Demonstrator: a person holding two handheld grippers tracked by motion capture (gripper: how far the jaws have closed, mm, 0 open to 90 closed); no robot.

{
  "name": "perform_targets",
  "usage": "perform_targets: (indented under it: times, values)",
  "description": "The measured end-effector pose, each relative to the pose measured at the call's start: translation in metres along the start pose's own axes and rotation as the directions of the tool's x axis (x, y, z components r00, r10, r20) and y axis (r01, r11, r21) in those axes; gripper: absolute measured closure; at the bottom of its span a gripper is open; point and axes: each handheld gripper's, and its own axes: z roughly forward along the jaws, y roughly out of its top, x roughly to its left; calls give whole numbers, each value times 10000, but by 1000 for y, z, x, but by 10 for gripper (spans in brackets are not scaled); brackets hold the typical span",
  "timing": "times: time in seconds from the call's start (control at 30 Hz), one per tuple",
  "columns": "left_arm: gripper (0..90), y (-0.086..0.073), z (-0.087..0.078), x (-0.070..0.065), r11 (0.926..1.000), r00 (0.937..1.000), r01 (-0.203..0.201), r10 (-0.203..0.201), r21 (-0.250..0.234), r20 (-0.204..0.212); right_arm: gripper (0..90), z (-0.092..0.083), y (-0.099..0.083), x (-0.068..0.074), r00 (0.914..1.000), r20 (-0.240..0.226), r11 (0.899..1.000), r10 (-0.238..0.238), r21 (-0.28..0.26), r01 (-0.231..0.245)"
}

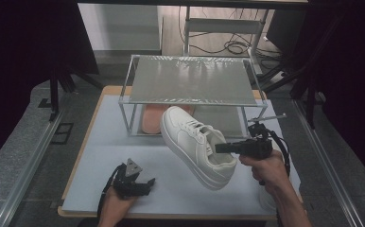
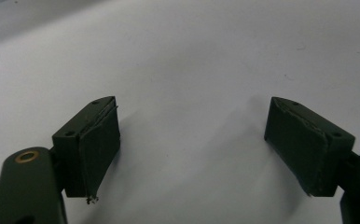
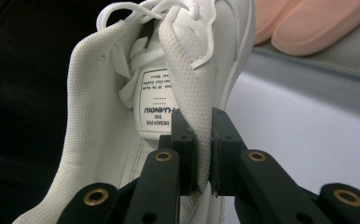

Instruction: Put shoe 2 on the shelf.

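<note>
The right claw [image 1: 221, 148] is clenched on the heel collar of a white sneaker [image 1: 197, 144]; in the right gripper view its two pads pinch the mesh padding of the collar [image 3: 194, 112] from either side, just beside the tongue label [image 3: 157, 100]. The sneaker hangs off the tabletop [image 1: 105, 156], tilted, toe up and pointing toward the far edge, sole turned toward the near right corner, and it sits in the air over the middle of the tabletop, just in front of a low metal-framed shelf rack [image 1: 192, 80] that stands along the far edge. A pair of pink slippers [image 1: 151, 120] lies on the lower level of that rack, and the top shelf is bare. The left claw [image 1: 145, 182] rests near the near-left corner, released, its jaws wide apart with only bare tabletop between them [image 2: 192, 140]. By my reading the work is putting the sneaker onto the rack: the pick-up is done and the shoe is lifted clear, while carrying it to a shelf, levelling it and letting go are yet to come
</note>
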Motion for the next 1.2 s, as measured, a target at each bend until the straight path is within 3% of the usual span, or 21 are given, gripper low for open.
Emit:
perform_targets:
  times: [0.47,0.87,1.2]
  values:
    - [180,0,0,0,10000,10000,35,-35,-22,24,826,-2,27,17,9999,-145,9959,58,-905,-71]
    - [180,0,0,0,10000,10000,33,-33,-28,16,827,14,57,18,9974,369,9828,611,-1768,-537]
    - [183,0,0,0,10000,10000,33,-33,-43,28,827,34,80,9,9868,1150,9687,1142,-2331,-850]
